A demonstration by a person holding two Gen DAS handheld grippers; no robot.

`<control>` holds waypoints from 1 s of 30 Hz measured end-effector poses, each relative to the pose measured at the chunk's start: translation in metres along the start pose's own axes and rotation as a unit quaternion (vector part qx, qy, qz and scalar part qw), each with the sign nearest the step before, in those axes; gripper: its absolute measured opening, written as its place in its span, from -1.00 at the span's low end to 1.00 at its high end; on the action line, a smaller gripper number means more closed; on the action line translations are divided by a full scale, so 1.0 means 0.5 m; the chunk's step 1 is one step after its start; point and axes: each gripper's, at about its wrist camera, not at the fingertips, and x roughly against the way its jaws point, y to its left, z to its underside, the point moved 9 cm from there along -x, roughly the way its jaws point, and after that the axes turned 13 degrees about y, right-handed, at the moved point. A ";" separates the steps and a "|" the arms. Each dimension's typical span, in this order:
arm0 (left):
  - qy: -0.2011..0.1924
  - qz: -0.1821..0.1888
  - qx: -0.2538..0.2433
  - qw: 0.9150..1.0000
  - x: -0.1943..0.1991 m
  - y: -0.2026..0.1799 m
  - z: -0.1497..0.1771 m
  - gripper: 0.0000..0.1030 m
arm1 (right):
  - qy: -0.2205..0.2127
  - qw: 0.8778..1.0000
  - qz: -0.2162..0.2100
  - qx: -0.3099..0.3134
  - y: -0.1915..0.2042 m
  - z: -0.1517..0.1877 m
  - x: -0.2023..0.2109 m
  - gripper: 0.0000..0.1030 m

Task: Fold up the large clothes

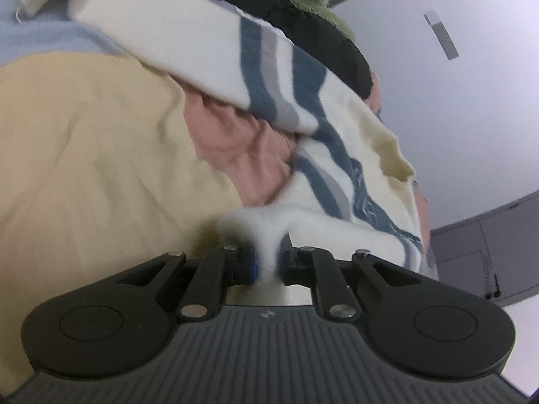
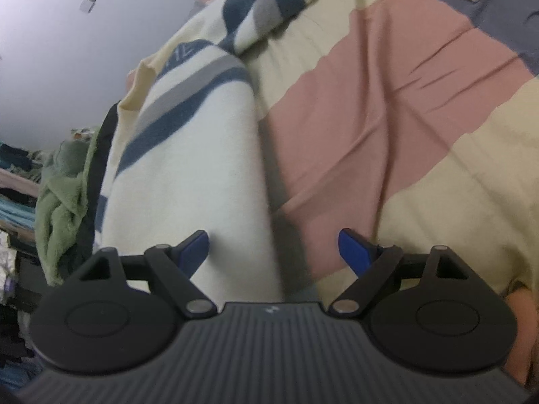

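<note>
A cream knit garment (image 1: 188,43) with blue and grey stripes lies across a bed. In the left wrist view my left gripper (image 1: 268,265) is shut on a pinched fold of its cream edge, which bulges up between the blue pads. In the right wrist view the same cream garment (image 2: 188,168) runs from the near left to the top. My right gripper (image 2: 273,252) stands open just above it. Its left blue pad (image 2: 193,247) sits over the cream cloth and its right pad (image 2: 352,250) over the bedspread. Nothing is pinched between them.
The bedspread (image 2: 370,107) has yellow, pink and grey blocks. A green towel (image 2: 60,198) and a black garment (image 1: 323,37) lie heaped at the bed's far side. A white wall (image 1: 454,118) and a grey cabinet (image 1: 485,252) stand beyond. Stacked clothes (image 2: 13,181) fill the left edge.
</note>
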 end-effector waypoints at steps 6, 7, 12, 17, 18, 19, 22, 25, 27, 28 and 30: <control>-0.012 -0.014 -0.004 1.000 -0.015 0.002 -0.009 -0.74 | 0.081 0.994 -0.065 0.044 0.047 0.037 -0.061 0.40; -0.013 -0.015 -0.008 1.000 -0.018 -0.002 -0.008 -0.74 | 0.076 0.994 -0.046 0.057 0.049 0.037 -0.068 0.18; 0.003 -0.006 -0.061 0.998 0.005 -0.040 0.027 -0.74 | 0.050 0.995 -0.011 0.086 0.054 0.026 -0.041 -0.59; 0.022 0.024 -0.119 0.992 0.061 -0.097 0.102 -0.74 | -0.015 0.981 0.040 0.188 0.118 0.023 0.065 -0.66; 0.026 0.027 -0.133 0.990 0.072 -0.109 0.121 -0.74 | -0.028 0.976 0.054 0.208 0.127 0.024 0.086 -0.66; 0.028 0.025 -0.144 0.989 0.078 -0.117 0.138 -0.74 | -0.037 0.971 0.072 0.226 0.133 0.023 0.106 -0.67; 0.041 -0.001 -0.175 0.984 0.080 -0.122 0.193 -0.74 | -0.035 0.961 0.120 0.247 0.128 0.013 0.126 -0.67; 0.075 -0.051 -0.193 0.977 0.046 -0.091 0.236 -0.74 | -0.005 0.957 0.163 0.240 0.095 0.025 0.101 -0.67; 0.090 -0.076 -0.195 0.974 0.026 -0.072 0.249 -0.74 | 0.015 0.956 0.183 0.229 0.072 0.027 0.074 -0.66; 0.090 -0.081 -0.195 0.973 0.020 -0.066 0.244 -0.74 | 0.019 0.956 0.187 0.224 0.065 0.028 0.061 -0.66; 0.091 -0.081 -0.187 0.975 0.018 -0.063 0.240 -0.74 | 0.017 0.957 0.191 0.219 0.062 0.028 0.054 -0.63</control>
